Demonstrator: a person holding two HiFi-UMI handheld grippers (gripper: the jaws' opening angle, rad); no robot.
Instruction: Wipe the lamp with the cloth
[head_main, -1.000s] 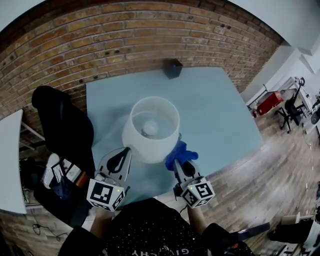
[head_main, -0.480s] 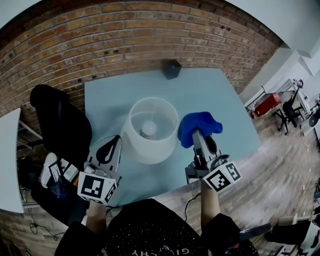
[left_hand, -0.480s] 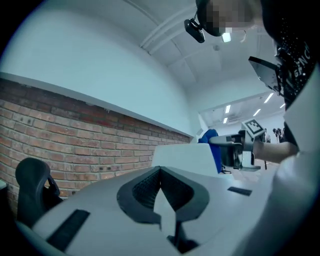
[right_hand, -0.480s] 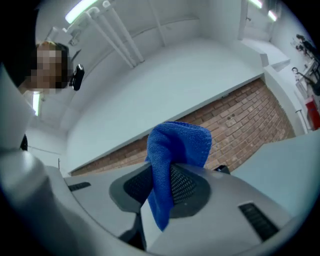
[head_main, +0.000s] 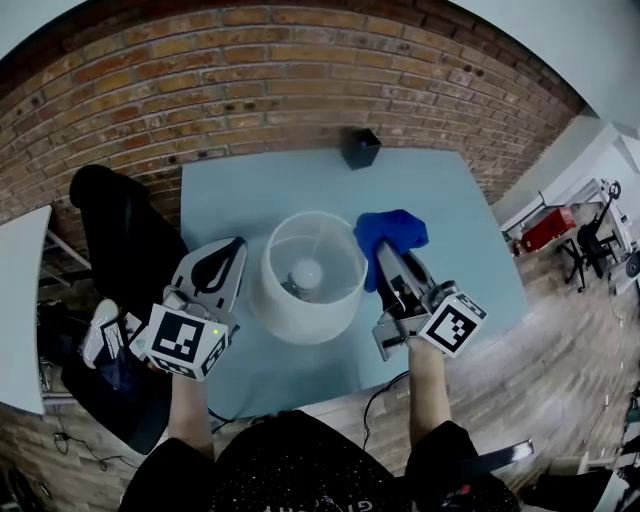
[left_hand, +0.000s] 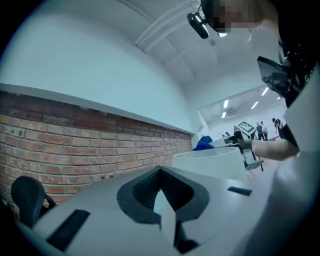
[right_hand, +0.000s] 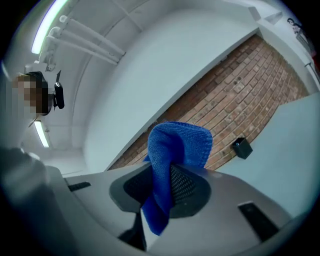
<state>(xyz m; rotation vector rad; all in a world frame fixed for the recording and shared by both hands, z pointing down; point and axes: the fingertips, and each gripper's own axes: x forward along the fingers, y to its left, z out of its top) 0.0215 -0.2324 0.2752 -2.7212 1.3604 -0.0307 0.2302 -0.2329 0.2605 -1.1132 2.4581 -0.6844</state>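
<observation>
The right gripper (head_main: 388, 262) (right_hand: 167, 185) is clamped on the blue cloth (head_main: 392, 230) (right_hand: 175, 145). In the right gripper view the cloth is pinched between the two dark ribbed pads. One fold stands up above them and a tail hangs below.

From the head view the cloth sits at the far right of the lamp (head_main: 310, 315) (left_hand: 210, 162), up against the outer wall of its white shade near the rim. It is not clear whether it presses on the shade. The lamp stands upright, and its bulb (head_main: 306, 271) shows down through the open top of the shade.

The left gripper (head_main: 228, 250) (left_hand: 160, 182) is on the lamp's left, just beside the shade but apart from it. Its jaws are together and nothing is held between them.

The pale blue table (head_main: 430, 190) spreads out around the lamp. A small black box (head_main: 361, 148) (right_hand: 243, 148) stands beyond the lamp at the table's far edge, by the brick wall (head_main: 250, 80). A black chair (head_main: 125, 240) is well to the lamp's left, off the table.
</observation>
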